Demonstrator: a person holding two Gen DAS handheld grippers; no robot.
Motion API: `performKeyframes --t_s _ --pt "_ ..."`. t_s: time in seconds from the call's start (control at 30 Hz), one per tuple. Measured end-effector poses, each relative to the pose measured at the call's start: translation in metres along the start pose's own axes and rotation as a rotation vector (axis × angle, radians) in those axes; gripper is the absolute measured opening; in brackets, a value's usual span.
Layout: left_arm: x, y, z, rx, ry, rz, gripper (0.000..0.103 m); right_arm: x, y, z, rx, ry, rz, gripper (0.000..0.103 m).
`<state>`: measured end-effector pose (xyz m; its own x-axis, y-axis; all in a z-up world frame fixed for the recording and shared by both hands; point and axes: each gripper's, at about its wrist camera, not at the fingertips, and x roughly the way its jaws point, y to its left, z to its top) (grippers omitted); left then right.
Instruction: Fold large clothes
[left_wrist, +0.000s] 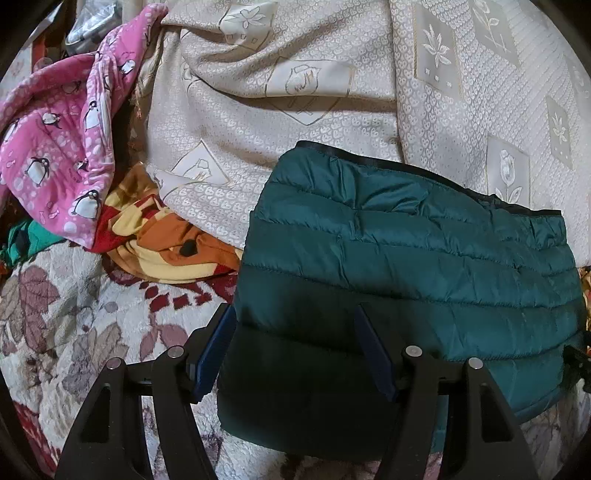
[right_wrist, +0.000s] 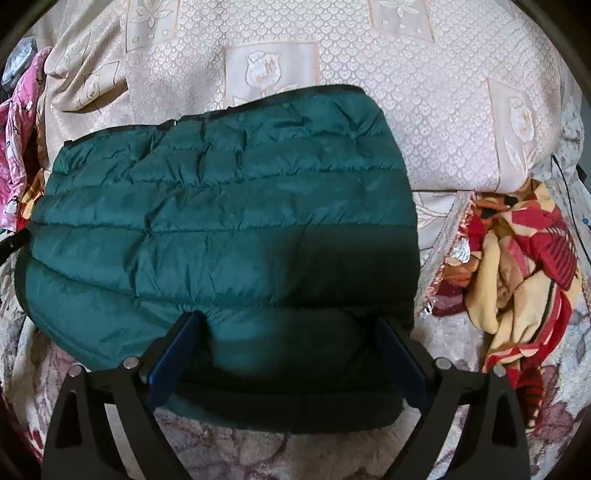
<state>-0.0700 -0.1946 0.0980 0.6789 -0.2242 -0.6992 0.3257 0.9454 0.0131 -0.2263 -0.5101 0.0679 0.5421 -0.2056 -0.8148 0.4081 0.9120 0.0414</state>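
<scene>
Left wrist view: folded green puffer jacket lies on the bed under both tools. Left gripper and right gripper stand wide, empty, above its near edge. Looks light, squashy, slick; pinch near-edge corners.

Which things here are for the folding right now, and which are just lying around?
For the job:
- green puffy jacket, already folded into a block
- left gripper, jaws apart over its near edge
- right gripper, jaws apart over its near edge

Just lying about:
- pink penguin cloth
- orange and red blanket
- cream patterned bedspread
</scene>
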Motion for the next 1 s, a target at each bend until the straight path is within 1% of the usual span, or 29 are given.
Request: performKeyframes --t_s 0.17,0.27,0.33,0.4,0.5,0.8,0.93,1.0 --pt "-0.001 -0.001 0.001 0.001 -0.003 -0.003 0.041 -0.015 -0.003 0.003 -0.012 -0.03 -0.014 0.097" --pt "0.002 0.0 0.001 -0.005 0.003 -0.005 0.041 -0.019 -0.008 0.006 0.004 -0.061 -0.028 0.097" --pt "0.003 0.0 0.0 -0.005 0.007 -0.002 0.041 -0.014 -0.011 0.008 0.013 -0.054 -0.032 0.097" --pt "0.005 0.0 0.0 -0.005 0.009 0.002 0.041 -0.004 -0.014 0.008 0.022 -0.029 -0.041 0.097" --pt "0.007 0.001 -0.001 -0.008 0.016 -0.003 0.041 0.009 -0.016 0.006 0.039 0.004 -0.03 0.098" --pt "0.015 0.007 0.004 -0.04 0.04 -0.039 0.041 0.002 -0.018 0.014 0.021 -0.008 -0.035 0.098" --pt "0.017 0.006 0.006 -0.041 0.043 -0.038 0.041 -0.005 -0.016 0.017 0.027 -0.055 -0.037 0.098" --pt "0.019 0.005 0.006 -0.036 0.043 -0.035 0.041 -0.002 -0.014 0.018 0.02 -0.053 -0.035 0.098"
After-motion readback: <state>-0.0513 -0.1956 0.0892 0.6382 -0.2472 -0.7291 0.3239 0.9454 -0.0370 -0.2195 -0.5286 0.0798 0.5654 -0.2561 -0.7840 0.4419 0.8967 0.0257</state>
